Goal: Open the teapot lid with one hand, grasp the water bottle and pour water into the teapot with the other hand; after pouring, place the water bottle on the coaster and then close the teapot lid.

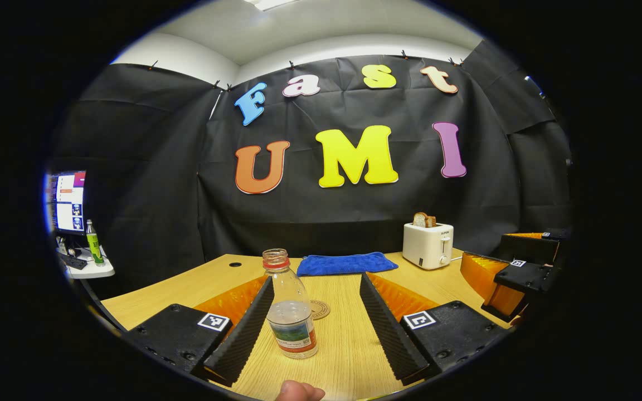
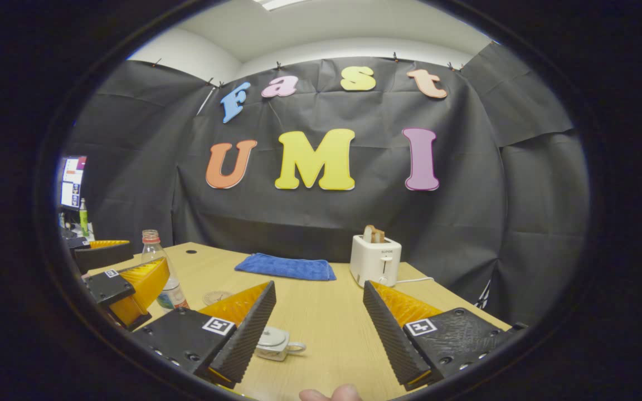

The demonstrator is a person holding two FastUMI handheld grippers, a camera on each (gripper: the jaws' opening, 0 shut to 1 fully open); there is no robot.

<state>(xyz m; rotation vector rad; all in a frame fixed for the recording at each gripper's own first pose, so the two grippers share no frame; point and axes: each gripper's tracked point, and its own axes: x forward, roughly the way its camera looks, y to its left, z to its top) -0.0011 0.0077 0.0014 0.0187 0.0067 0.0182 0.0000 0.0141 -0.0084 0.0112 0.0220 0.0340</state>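
Your left tongs (image 1: 316,328) are spread wide and pinch nothing, with the water bottle (image 1: 290,312) standing upright on the counter (image 1: 349,356) between the two fingers, close against the left finger and well clear of the right one. Whether that left finger actually touches the bottle cannot be told from the left gripper view. The bottle's long axis runs straight up, its mouth is uncapped, and it holds water only in the lower part, so a level squeeze around the body, below the shoulder, looks like the sensible grasp; judge that you would want to shift a little leftward first so the bottle sits centred in the gap. Just behind the bottle lies the round coaster (image 1: 319,309), flat on the counter, where the bottle must end up. Your right tongs (image 2: 319,334) are also spread and empty, and the small teapot (image 2: 273,342) sits low on the counter just beside the inner face of their left finger, lid still on, handle pointing toward the gap. So the right hand is the nearer one for the lid, the left for the bottle. Farther back lie a blue cloth (image 1: 346,263) and a toaster (image 1: 428,245) with bread in it, both well apart from the work.
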